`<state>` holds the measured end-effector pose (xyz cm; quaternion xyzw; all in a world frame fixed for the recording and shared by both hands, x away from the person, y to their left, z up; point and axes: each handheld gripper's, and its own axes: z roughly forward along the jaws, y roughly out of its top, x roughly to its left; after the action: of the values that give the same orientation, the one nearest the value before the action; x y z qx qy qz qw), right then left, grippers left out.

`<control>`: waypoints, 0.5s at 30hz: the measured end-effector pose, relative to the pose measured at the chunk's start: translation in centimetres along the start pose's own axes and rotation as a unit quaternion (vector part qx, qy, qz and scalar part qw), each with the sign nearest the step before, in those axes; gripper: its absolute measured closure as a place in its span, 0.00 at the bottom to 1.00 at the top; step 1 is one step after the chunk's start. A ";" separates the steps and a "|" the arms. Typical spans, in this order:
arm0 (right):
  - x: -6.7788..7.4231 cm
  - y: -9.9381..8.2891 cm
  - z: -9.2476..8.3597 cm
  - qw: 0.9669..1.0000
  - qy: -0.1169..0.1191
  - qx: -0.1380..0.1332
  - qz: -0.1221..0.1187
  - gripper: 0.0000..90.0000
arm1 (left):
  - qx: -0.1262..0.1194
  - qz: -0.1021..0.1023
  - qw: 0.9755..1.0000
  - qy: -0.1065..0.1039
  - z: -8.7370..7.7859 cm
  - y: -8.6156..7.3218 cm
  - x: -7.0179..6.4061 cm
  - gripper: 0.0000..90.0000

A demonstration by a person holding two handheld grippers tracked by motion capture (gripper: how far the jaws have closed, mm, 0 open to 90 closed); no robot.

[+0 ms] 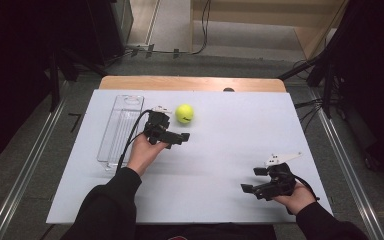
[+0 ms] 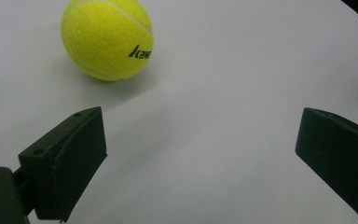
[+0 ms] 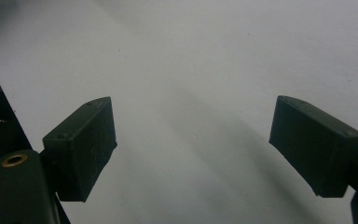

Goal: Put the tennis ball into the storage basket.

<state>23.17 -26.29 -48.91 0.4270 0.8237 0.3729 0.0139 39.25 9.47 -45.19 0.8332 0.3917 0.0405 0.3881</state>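
Note:
A yellow-green tennis ball (image 1: pixel 184 113) with black lettering rests on the white sheet toward the back of the table. My left gripper (image 1: pixel 174 129) sits just in front of it and stands open. In the left gripper view the ball (image 2: pixel 106 38) lies beyond the jaws, up and to the left, apart from both, and my left gripper (image 2: pixel 200 123) has only bare sheet between its jaws. My right gripper (image 1: pixel 252 180) rests near the front right of the sheet, far from the ball. It is open too, and the right gripper view shows my right gripper (image 3: pixel 193 112) with nothing between its pads.
A long clear plastic tray (image 1: pixel 130 100) lies along the left side of the white sheet (image 1: pixel 220 150), left of my left hand. The wooden table edge (image 1: pixel 190 83) shows at the back. Metal rails and dark stands flank the table.

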 end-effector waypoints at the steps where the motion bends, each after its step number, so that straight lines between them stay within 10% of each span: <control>1: 0.0 0.0 0.0 1.000 0.000 0.000 0.001 0.14 | -0.003 -0.003 1.000 0.002 0.0 0.2 0.1 0.02; 15: 0.0 0.0 0.0 1.000 0.003 0.001 0.003 0.14 | 0.001 -0.001 1.000 0.003 1.0 2.4 0.6 0.02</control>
<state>23.15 -26.31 -48.95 0.4282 0.8226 0.3739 0.0097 41.53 8.31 -44.45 0.8332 0.3936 0.0423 0.3860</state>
